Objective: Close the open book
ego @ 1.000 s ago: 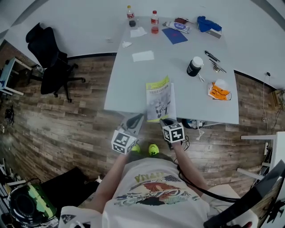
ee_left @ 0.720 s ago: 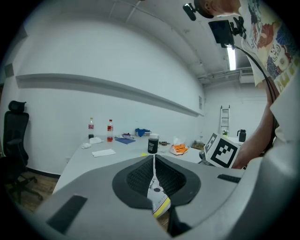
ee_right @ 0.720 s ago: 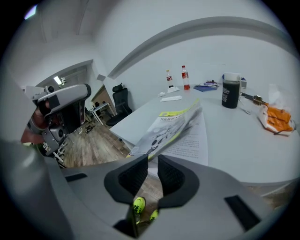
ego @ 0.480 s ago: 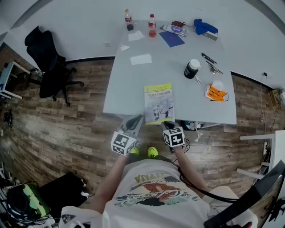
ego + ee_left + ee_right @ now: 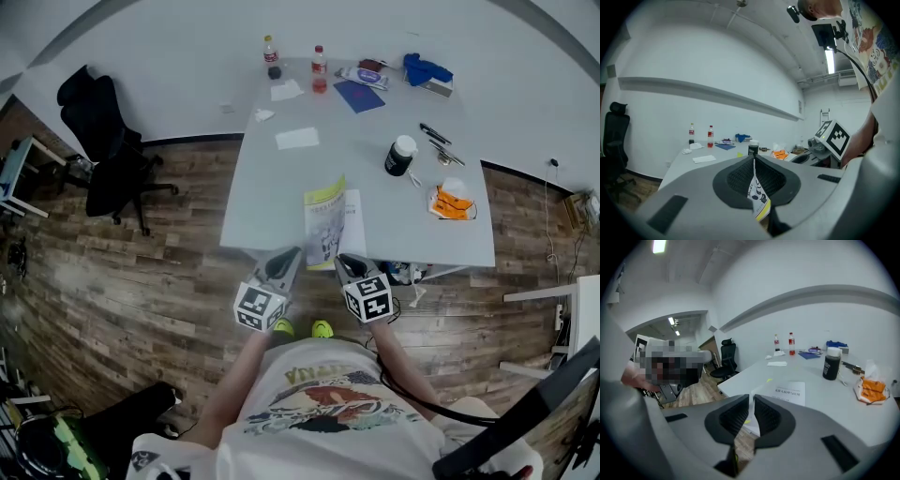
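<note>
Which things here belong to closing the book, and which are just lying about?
Job: book, left gripper, right gripper, both gripping it.
Lying about: red-labelled bottle, black jar, blue folder, orange packet, pens, paper sheet, office chair.

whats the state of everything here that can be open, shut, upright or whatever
Yellow-covered paper booklet: partly open, cover lifted off the white pages.
Left hand-held gripper: shut on the cover.
Right hand-held gripper: shut on the white pages.
Black jar with white lid: upright, lidded.
Two clear plastic bottles: upright, capped.
</note>
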A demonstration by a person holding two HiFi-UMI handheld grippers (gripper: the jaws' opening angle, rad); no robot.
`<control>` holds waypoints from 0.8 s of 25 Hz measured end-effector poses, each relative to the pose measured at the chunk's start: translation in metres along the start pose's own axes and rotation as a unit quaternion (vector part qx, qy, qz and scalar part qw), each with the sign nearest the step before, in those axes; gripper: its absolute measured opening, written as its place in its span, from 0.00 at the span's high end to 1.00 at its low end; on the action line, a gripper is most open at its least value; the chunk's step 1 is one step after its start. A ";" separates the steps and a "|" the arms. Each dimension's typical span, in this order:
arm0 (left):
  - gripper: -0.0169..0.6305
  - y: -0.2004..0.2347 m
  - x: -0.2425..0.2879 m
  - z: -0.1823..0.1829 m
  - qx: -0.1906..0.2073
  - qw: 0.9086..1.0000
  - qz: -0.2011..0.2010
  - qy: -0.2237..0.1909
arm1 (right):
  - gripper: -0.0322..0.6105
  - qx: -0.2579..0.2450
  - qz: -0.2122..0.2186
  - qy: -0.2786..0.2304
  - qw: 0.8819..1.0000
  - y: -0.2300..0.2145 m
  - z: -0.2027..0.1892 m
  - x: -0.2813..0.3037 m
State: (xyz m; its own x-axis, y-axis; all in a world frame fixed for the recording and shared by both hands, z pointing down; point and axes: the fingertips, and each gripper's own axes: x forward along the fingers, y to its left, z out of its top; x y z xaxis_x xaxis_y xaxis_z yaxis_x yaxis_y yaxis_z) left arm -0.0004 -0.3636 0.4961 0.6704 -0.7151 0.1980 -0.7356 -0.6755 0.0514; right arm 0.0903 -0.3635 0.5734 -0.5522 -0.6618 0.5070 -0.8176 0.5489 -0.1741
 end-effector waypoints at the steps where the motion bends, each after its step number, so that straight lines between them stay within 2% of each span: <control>1: 0.95 0.000 -0.001 0.001 0.000 1.000 0.001 -0.002 | 0.88 -0.009 -0.002 -0.011 1.000 0.001 0.007 -0.003; 4: 0.95 -0.001 -0.003 0.006 0.003 1.000 0.001 -0.008 | 0.88 -0.030 -0.003 -0.037 0.999 0.006 0.027 -0.009; 9: 0.95 -0.002 -0.002 0.016 0.006 1.000 -0.002 -0.015 | 0.88 -0.037 0.006 -0.066 0.997 0.011 0.047 -0.012; 15: 0.95 -0.008 -0.002 0.022 0.010 1.000 -0.009 -0.021 | 0.91 -0.065 -0.001 -0.090 0.994 0.015 0.056 -0.016; 20: 0.95 -0.011 0.000 0.025 0.016 1.000 -0.014 -0.022 | 0.91 -0.064 -0.004 -0.096 0.993 0.013 0.059 -0.017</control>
State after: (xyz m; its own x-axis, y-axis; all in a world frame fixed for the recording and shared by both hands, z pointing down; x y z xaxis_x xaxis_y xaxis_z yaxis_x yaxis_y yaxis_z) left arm 0.0099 -0.3607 0.4709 0.6945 -0.7030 0.1534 -0.7138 -0.6999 0.0241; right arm 0.0795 -0.3749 0.5123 -0.5764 -0.7448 0.3363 -0.8016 0.5953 -0.0556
